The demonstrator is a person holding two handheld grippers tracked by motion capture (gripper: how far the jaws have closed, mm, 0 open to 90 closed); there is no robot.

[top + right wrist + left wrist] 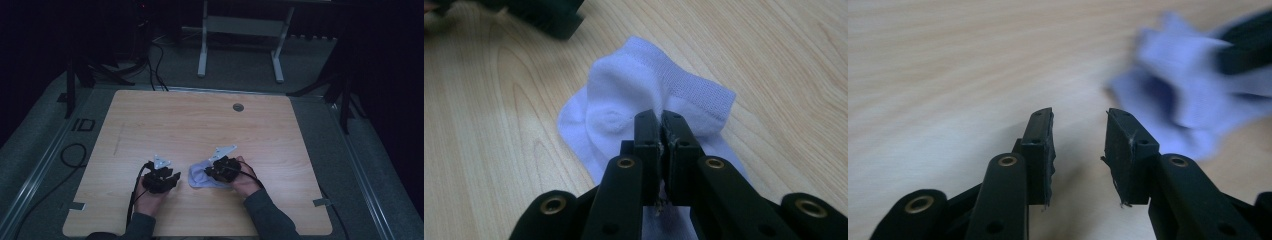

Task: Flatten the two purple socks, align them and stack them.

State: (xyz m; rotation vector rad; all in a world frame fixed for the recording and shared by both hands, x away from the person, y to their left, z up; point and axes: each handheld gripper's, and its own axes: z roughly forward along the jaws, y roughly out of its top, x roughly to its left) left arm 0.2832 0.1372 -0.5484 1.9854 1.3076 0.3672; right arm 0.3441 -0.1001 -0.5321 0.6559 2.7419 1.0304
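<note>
The high view is dimly lit with dark surroundings, whereas the gripper views are evenly lit, the white sock (1188, 95) being blurred in the left one.

A white sock (644, 100) with a ribbed cuff lies on a pale wood-grain table (165, 120), appearing bluish, perhaps from blur, in the left gripper view. Both the left gripper (1078, 145) and right gripper (660, 135) are black with brass-coloured rivets.
</note>
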